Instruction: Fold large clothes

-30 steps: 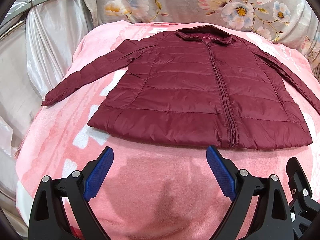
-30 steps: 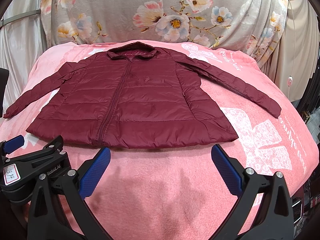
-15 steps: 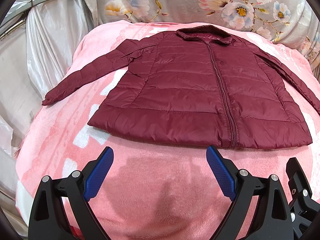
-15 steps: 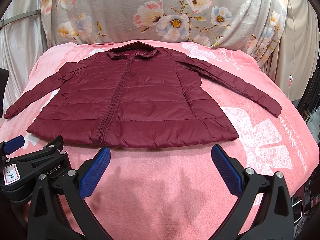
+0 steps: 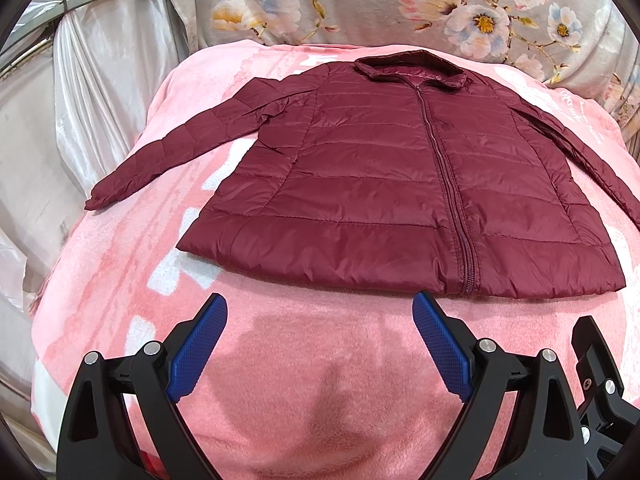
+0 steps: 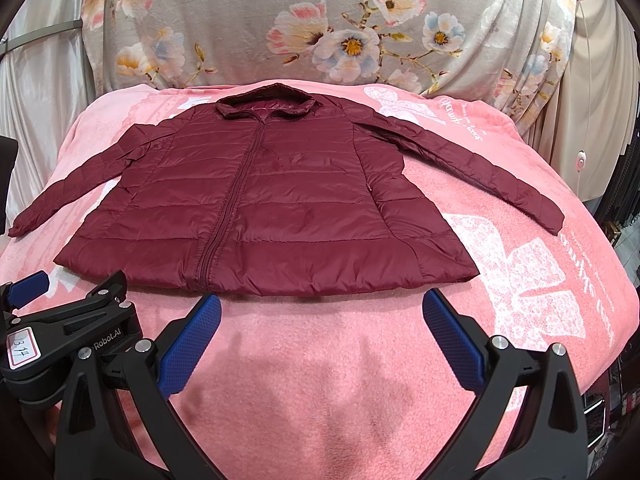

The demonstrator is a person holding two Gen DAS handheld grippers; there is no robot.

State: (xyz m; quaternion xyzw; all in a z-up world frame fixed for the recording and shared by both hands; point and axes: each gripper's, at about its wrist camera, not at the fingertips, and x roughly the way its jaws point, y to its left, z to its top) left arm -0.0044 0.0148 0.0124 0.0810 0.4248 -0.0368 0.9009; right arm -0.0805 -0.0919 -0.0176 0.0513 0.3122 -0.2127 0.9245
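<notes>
Nothing's moved vs. the earlier frames: your left hand-held gripper (image 5: pixel 320 336) and right hand-held gripper (image 6: pixel 321 338) both still hover released, jaws wide, just short of the jacket's hem, touching nothing. The jacket (image 5: pixel 400 184) lies flat, zipped, front up, mid-blanket, sleeves spread out to both sides. It's maroon, quilted, shiny, w/ a collar at the far end. The blanket (image 6: pixel 320 360) is pink fleece w/ white print; script unreadable. Left gripper body reads "Robot.AI", plus a tag (image 6: pixel 23 347) "13.14".
</notes>
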